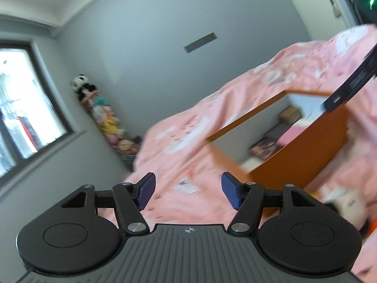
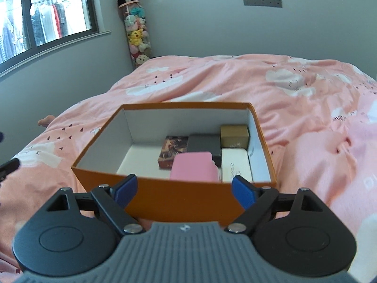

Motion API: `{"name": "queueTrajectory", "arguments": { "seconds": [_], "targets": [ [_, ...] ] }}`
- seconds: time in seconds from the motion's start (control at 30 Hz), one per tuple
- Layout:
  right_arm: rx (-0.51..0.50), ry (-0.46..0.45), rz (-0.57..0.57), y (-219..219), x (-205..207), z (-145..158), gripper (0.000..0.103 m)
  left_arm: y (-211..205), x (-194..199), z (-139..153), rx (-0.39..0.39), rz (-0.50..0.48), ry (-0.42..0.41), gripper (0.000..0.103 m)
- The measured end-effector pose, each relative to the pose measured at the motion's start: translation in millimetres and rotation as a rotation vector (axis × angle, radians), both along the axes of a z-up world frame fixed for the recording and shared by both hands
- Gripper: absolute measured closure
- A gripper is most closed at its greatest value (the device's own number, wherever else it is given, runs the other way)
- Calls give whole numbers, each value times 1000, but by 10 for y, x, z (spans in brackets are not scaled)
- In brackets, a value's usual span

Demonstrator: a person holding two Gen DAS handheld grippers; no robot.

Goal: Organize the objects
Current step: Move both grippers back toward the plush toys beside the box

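Note:
An orange box [image 2: 188, 200] with white inner walls sits on the pink bedcover. Inside it lie a pink item [image 2: 194, 166], a dark patterned box [image 2: 173, 151], a grey box [image 2: 203, 142], a tan box [image 2: 234, 133] and a white box [image 2: 235, 165]. My right gripper [image 2: 184, 184] hovers open just in front of the box's near wall, holding nothing. My left gripper [image 1: 188, 181] is open and empty over the cover, left of the same orange box [image 1: 306, 155], which looks tilted and blurred in the left wrist view.
The pink bedcover [image 2: 271, 89] fills the bed. A clear tube of plush toys [image 2: 136, 35] topped by a panda stands in the corner beside a window [image 2: 47, 11]. A blurred white object [image 1: 348, 202] lies on the cover at the right. A black device [image 1: 348, 82] crosses the upper right.

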State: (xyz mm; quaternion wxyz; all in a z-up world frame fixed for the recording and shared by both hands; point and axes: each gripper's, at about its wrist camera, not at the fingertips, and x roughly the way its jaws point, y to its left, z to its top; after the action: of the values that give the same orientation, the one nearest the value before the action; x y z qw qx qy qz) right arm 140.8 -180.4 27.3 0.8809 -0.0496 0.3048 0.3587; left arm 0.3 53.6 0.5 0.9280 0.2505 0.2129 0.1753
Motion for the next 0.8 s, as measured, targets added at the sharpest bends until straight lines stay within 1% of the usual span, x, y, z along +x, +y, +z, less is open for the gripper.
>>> {"name": "queueTrajectory", "arguments": {
  "seconds": [0.03, 0.07, 0.17, 0.33, 0.4, 0.5, 0.57, 0.6, 0.63, 0.73, 0.8],
  "targets": [
    [-3, -2, -9, -18, -20, -5, 15, 50, -11, -15, 12, 28, 3, 29],
    [-5, -5, -18, -42, -38, -13, 15, 109, -17, -26, 3, 47, 5, 29],
    [0, -4, -49, -100, -86, -27, 14, 278, -29, -66, -66, 89, 30, 29],
    [-15, 24, -55, -98, -140, -93, 14, 431, -11, -206, -129, 139, 106, 29],
    [-26, 31, -48, -75, -161, -119, 14, 475, -97, -179, -157, 139, 83, 29],
    [-36, 51, -27, -26, -192, -145, 14, 484, -157, -63, -175, 113, 65, 28],
    [-42, 95, -1, 25, -196, -170, 14, 476, -151, 35, -227, 90, 55, 25],
    [-41, 124, 11, 47, -194, -189, 14, 474, -144, 74, -257, 77, 60, 20],
    [-41, 155, 21, 71, -189, -208, 14, 463, -132, 98, -281, 64, 70, 18],
    [-48, 250, 52, 129, -188, -286, 14, 410, -61, 130, -343, 27, 127, 18],
    [-75, 304, 70, 182, -192, -352, 17, 397, -19, 135, -420, 3, 173, 18]
  ]
}}
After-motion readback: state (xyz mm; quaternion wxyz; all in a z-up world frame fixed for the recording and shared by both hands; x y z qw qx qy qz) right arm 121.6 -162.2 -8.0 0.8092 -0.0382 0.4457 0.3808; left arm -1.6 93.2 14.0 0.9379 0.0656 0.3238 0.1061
